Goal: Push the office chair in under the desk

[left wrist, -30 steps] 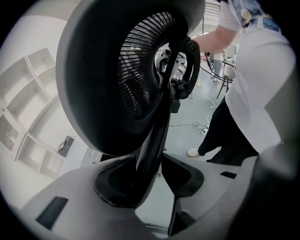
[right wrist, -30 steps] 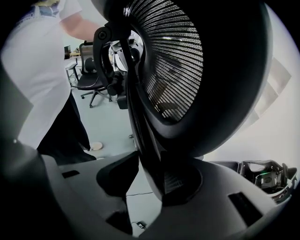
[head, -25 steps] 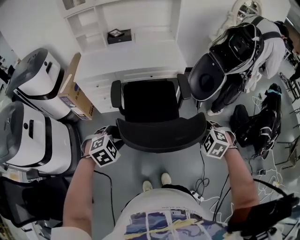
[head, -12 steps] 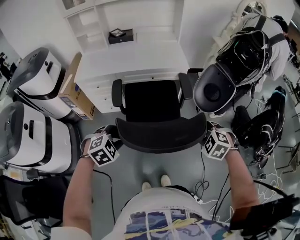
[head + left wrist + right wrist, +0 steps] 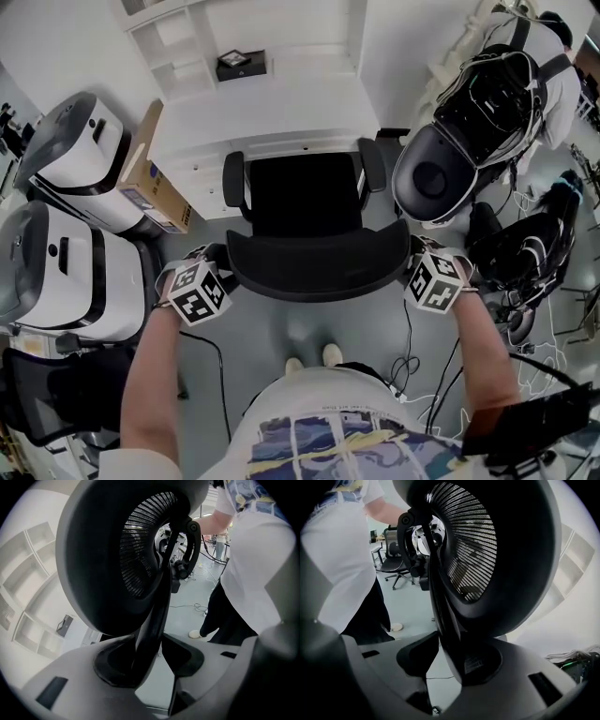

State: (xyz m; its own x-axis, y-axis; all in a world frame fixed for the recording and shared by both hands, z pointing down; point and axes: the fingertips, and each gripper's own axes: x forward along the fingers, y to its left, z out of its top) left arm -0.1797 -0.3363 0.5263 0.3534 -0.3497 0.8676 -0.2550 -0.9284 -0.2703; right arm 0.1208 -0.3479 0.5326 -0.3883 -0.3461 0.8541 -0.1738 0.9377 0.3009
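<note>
A black office chair [image 5: 305, 197] faces the white desk [image 5: 262, 112], its seat front just at the desk's edge. Its curved mesh backrest [image 5: 314, 262] is nearest me. My left gripper [image 5: 225, 272] is shut on the backrest's left rim; in the left gripper view that rim [image 5: 147, 630] runs between the two pads. My right gripper [image 5: 412, 262] is shut on the right rim, and the right gripper view shows the rim [image 5: 450, 644] clamped the same way. Both armrests show beside the seat.
Two white-and-black machines [image 5: 66, 159] [image 5: 56, 281] and a cardboard box [image 5: 150, 178] crowd the left. A dark rounded device [image 5: 441, 169], a person [image 5: 553, 75] and a black bag [image 5: 525, 244] stand at the right. Cables [image 5: 412, 366] lie on the floor by my feet.
The chair and both grippers have edged forward toward the desk. The dark device and the person at the right have shifted a little farther away.
</note>
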